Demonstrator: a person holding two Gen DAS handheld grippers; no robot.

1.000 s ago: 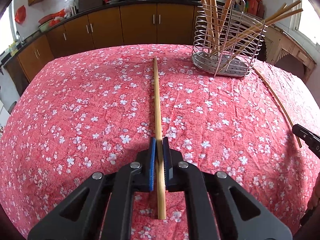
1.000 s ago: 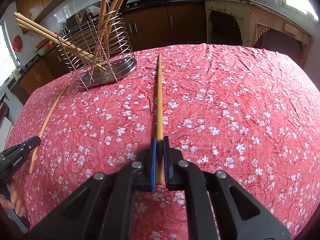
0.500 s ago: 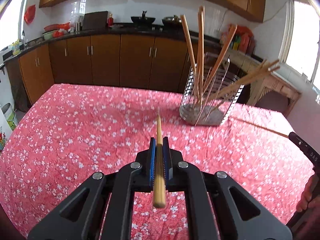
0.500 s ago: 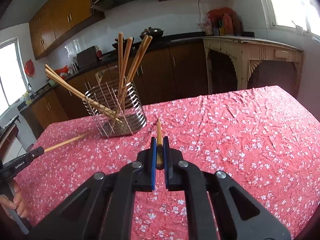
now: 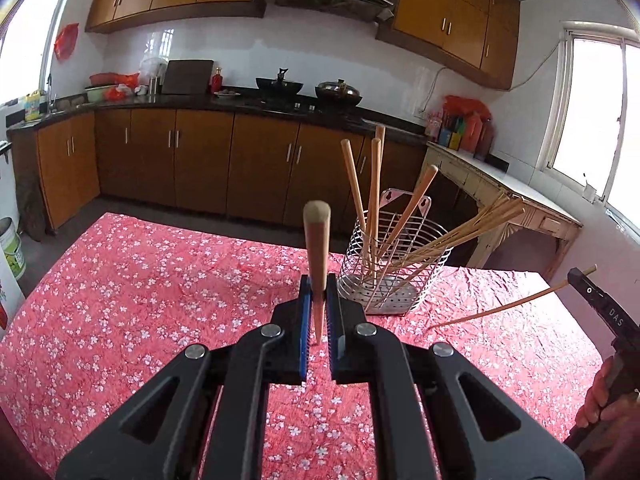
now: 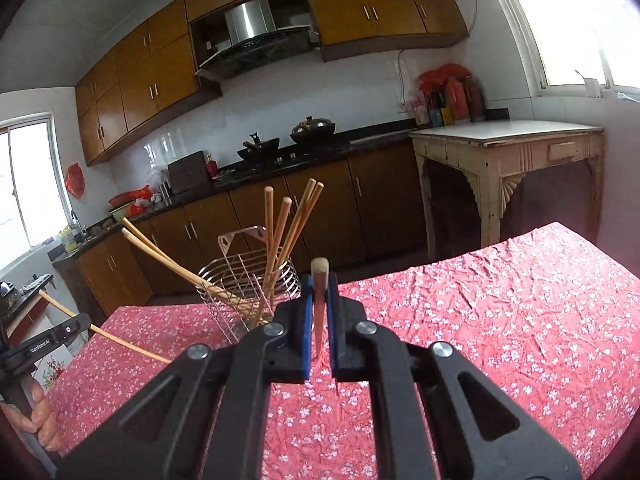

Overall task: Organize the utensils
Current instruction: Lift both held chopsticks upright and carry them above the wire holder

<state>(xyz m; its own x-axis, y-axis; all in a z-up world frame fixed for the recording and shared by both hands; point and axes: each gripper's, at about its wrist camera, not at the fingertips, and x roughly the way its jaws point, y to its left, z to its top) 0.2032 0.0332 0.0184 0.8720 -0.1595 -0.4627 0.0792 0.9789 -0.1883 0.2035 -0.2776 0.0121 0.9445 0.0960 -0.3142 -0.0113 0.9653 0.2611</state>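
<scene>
Above the red floral worktop (image 5: 120, 300) | left hand-held gripper (image 5: 316, 312) is clamping a chopstick (image 5: 317, 248), right hand-held gripper (image 6: 319, 316) is clamping another chopstick (image 6: 320, 300) | both are now lifting clear of the cloth, tips tilting up | wire holder (image 5: 394, 276) is standing near ahead, awaiting both.
</scene>
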